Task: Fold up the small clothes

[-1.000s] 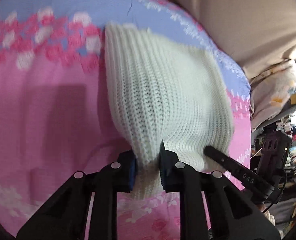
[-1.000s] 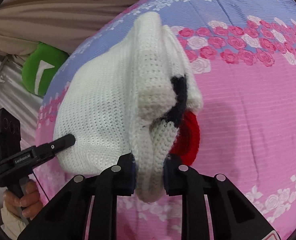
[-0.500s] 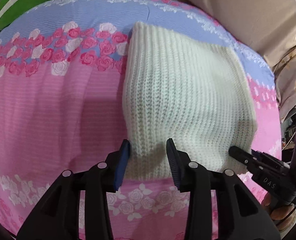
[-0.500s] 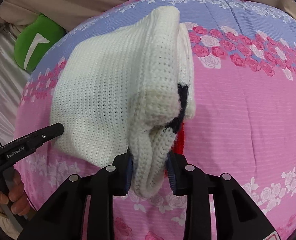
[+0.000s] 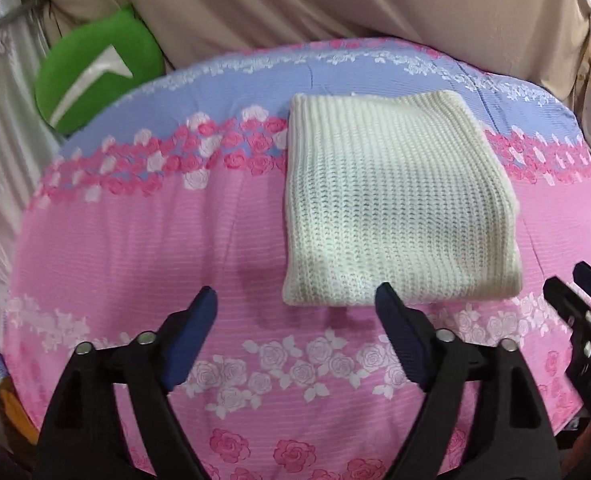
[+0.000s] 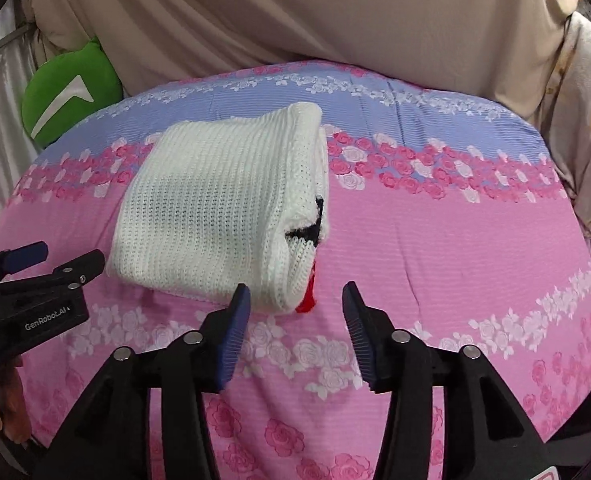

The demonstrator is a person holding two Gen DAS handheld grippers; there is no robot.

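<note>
A white knitted garment (image 5: 395, 204) lies folded into a thick rectangle on the pink and blue flowered sheet (image 5: 135, 248). In the right wrist view the same garment (image 6: 215, 212) shows black and red trim at its near right corner. My left gripper (image 5: 295, 300) hovers just short of the fold's near edge, its jaws opening wide with nothing between them. My right gripper (image 6: 296, 298) hangs before the near right corner, jaws opening, clear of the knit. Each gripper shows at the edge of the other's view: the right gripper (image 5: 575, 296), the left gripper (image 6: 55, 260).
A green cushion (image 5: 95, 80) with a white mark sits at the back left. Beige fabric (image 5: 335, 8) hangs behind the sheet. A flowered cloth (image 6: 583, 128) hangs at the right. A person's hand (image 6: 3, 412) holds the left gripper's handle.
Both grippers have let go of the white knit and pulled back and up. Their jaws have spread apart. The garment now lies flat and folded on the sheet.
</note>
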